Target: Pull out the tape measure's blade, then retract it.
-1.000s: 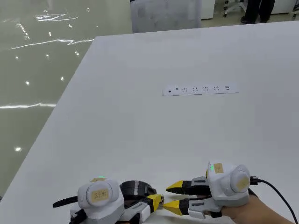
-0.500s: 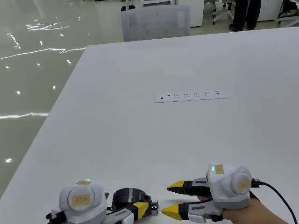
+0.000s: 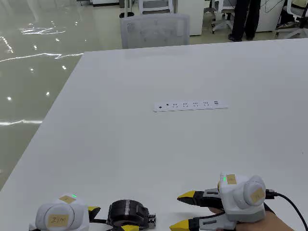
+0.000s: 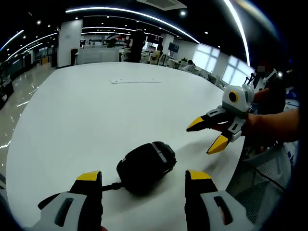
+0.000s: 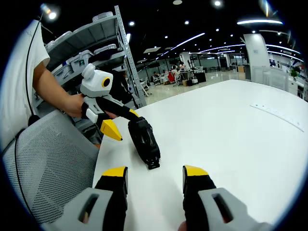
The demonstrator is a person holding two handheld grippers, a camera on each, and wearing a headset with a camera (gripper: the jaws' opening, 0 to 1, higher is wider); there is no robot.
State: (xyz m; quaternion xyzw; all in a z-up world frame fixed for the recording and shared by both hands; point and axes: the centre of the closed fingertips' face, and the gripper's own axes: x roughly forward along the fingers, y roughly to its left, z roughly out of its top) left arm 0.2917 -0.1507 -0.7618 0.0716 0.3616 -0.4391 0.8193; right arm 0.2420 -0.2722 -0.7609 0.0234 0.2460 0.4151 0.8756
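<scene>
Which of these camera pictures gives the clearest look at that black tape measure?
The left gripper view: the tape measure lies close, large and whole, just ahead of the jaws. The right gripper view shows it smaller and farther off, seen from one end. The head view catches it small, at the bottom edge of the picture.

We work under bright, even light from ceiling strips (image 4: 125, 10), which streak as glare on the glossy floor (image 3: 29, 72). The white counter (image 3: 120, 144) looks nearly washed out; the tape measure (image 4: 144, 166) casts a soft shadow. Both gripper views bend strongly at the edges.
</scene>
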